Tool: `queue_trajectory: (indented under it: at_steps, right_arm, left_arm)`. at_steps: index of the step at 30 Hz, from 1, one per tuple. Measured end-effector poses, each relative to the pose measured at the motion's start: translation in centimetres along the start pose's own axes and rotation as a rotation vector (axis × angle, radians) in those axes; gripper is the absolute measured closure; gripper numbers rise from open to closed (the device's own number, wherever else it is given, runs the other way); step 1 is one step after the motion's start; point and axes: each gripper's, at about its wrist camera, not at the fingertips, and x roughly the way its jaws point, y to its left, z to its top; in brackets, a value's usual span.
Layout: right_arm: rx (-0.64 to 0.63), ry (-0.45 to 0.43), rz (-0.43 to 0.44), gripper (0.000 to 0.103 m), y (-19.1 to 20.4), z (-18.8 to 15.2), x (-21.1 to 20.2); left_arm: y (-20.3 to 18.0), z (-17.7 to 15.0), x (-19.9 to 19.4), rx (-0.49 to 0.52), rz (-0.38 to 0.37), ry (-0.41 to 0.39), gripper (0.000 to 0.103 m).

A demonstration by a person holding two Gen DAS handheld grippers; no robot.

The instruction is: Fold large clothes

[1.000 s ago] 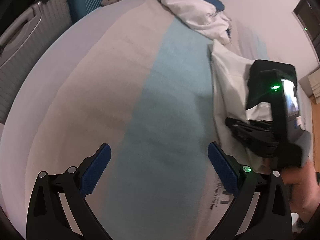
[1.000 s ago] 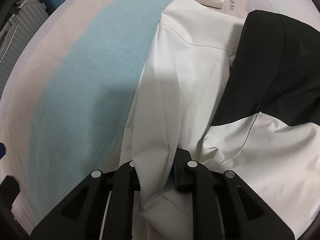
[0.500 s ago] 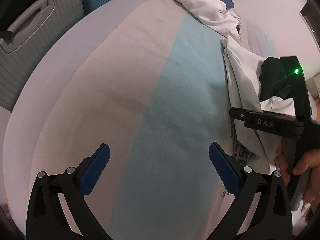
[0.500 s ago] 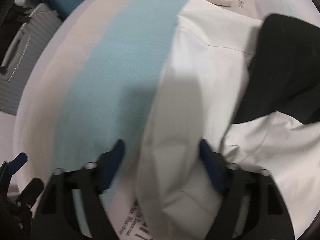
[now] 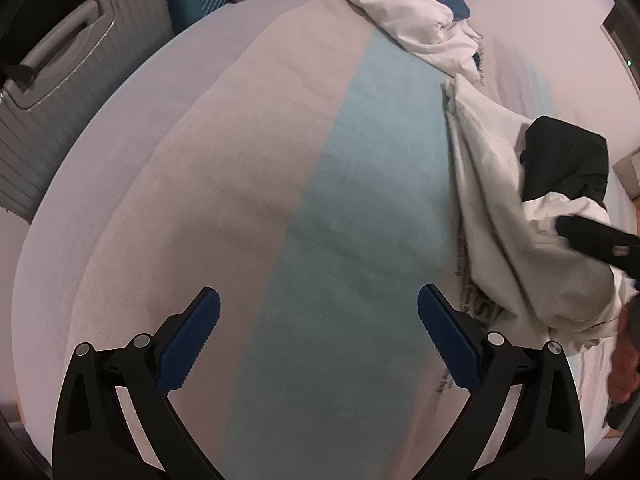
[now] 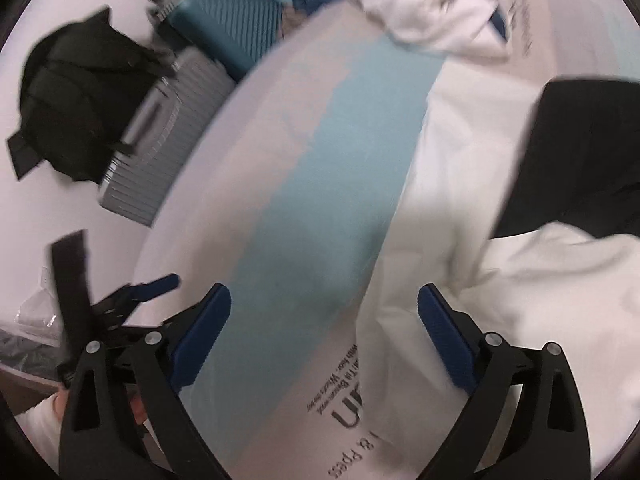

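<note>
Spread across the bed is a sheet with a wide pale blue stripe running down its middle, and printed lettering is showing near the closer edge. A white and black garment is lying rumpled on the right part of the bed, its black section sitting on top of the white cloth. More clothes, white and dark blue, are lying in a heap at the far end. Beside the bed, a grey suitcase and a teal suitcase are standing on the floor, with a black bag resting by the grey one.

The left gripper is hanging wide open over the blue stripe with nothing between its pads. The right gripper is opening its jaws wide above the garment's left edge, gripping nothing; its blue pads are standing clear of the cloth.
</note>
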Motion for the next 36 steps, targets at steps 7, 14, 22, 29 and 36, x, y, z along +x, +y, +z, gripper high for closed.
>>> queue_trajectory:
  at_steps: [7, 14, 22, 29, 36]
  right_arm:
    - [0.066, -0.141, -0.100, 0.009, -5.3, -1.2, -9.8]
    - [0.147, -0.138, -0.233, 0.009, -12.7, -2.3, -12.7]
    - [0.245, -0.068, -0.256, 0.009, -19.4, -2.8, -12.0]
    - [0.281, -0.030, -0.225, 0.011, -22.8, -1.7, -8.8]
    - [0.281, 0.004, -0.180, 0.010, -23.9, -1.4, -6.0]
  left_arm:
    - [-3.7, 1.6, -0.8, 0.068, -0.024, -0.023, 0.006]
    - [-8.5, 3.1, -1.1, 0.126, -0.066, -0.035, 0.006]
    - [-14.1, 6.1, 1.8, 0.182, -0.228, 0.035, 0.006]
    - [-18.0, 9.1, 4.7, 0.222, -0.258, 0.076, 0.006]
    - [-17.0, 9.7, 10.9, 0.219, -0.242, 0.199, 0.006]
